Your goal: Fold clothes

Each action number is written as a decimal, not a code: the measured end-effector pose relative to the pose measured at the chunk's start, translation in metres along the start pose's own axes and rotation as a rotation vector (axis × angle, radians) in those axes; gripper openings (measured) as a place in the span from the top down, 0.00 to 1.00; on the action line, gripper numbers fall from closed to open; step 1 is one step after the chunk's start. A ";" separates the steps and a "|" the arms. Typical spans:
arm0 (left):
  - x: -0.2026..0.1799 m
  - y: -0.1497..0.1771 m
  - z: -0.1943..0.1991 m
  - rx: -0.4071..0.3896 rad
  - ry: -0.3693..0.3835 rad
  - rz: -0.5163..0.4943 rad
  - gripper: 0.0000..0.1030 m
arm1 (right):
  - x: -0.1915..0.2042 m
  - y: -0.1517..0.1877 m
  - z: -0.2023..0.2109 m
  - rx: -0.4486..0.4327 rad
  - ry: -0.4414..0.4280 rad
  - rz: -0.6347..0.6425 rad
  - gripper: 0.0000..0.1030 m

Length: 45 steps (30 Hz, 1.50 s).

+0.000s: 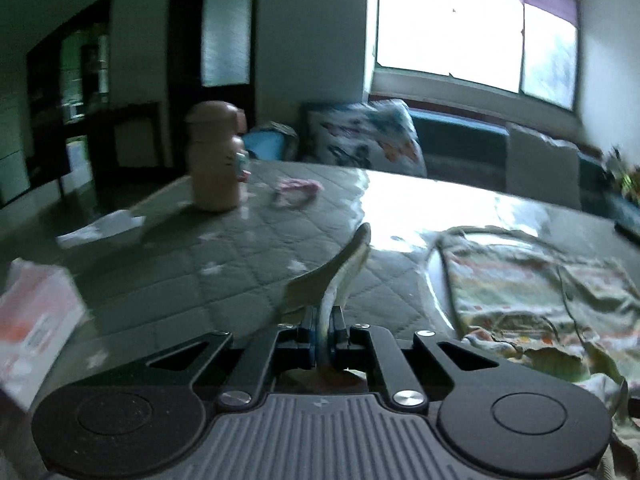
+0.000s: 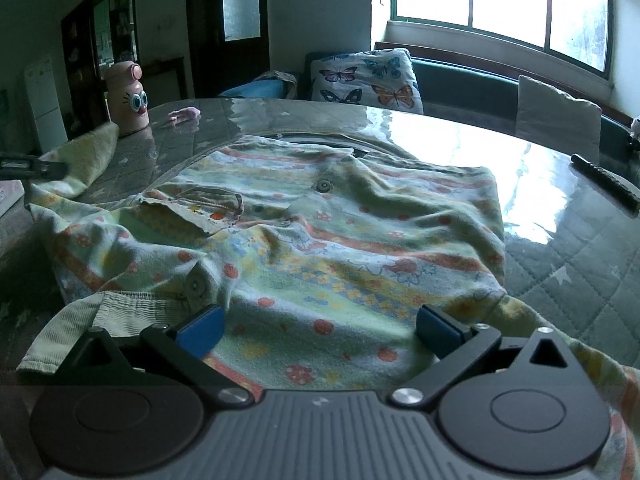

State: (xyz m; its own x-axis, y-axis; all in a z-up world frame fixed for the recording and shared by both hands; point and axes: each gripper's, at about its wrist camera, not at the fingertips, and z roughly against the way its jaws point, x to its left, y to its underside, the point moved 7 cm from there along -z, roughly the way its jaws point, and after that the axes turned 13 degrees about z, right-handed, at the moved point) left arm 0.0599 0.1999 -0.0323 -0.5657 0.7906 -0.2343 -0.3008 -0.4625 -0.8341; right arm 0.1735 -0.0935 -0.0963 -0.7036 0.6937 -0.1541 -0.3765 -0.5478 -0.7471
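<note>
Floral shirt: flat, long axis running away from R gripper, spread wide over hem. L gripper: pinching sleeve cuff, cuff pointing up-fwd.

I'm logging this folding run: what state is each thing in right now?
Left gripper: shut on a sleeve end of the garment.
Right gripper: open, over the garment.
Garment: spread on the table, rumpled, not yet folded.
Pocket flap: turned up.
Pink bottle: upright, cap on.
Butterfly pillow: propped against the bench back.
Table: covered with a quilted cloth.
</note>
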 end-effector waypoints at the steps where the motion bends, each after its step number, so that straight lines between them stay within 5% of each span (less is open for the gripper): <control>1: 0.005 0.000 0.005 -0.014 -0.010 0.014 0.93 | 0.000 0.000 0.000 0.000 0.000 0.000 0.00; 12: 0.064 0.013 0.021 0.000 -0.217 0.149 0.88 | 0.000 0.000 0.001 -0.002 0.000 0.000 0.00; 14: 0.067 0.013 0.026 -0.002 -0.214 0.159 0.69 | 0.000 0.000 0.001 -0.002 0.000 0.000 0.00; 15: 0.066 0.012 0.028 -0.011 -0.213 0.158 0.51 | 0.000 0.000 0.001 -0.002 0.000 0.000 0.00; 18: 0.055 0.008 0.031 -0.027 -0.181 0.124 0.40 | 0.000 0.000 0.001 -0.002 -0.001 -0.001 0.00; 20: 0.045 0.008 0.027 -0.021 -0.166 0.070 0.24 | 0.000 0.000 0.001 -0.002 -0.001 -0.001 0.00; 24: 0.032 0.010 0.011 -0.009 -0.194 -0.042 0.15 | 0.000 0.000 0.001 -0.002 -0.001 -0.001 0.00; 33: 0.057 0.016 -0.022 0.086 -0.300 -0.121 0.00 | 0.001 0.000 0.001 -0.003 -0.002 -0.002 0.00; 45: 0.073 -0.015 -0.069 0.043 -0.379 -0.242 0.00 | 0.000 0.000 0.000 -0.003 -0.002 -0.001 0.00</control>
State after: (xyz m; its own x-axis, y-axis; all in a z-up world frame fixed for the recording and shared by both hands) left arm 0.0762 0.2922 -0.0710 -0.7136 0.6793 0.1711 -0.4863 -0.3045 -0.8190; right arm 0.1731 -0.0933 -0.0963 -0.7042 0.6936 -0.1518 -0.3754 -0.5453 -0.7495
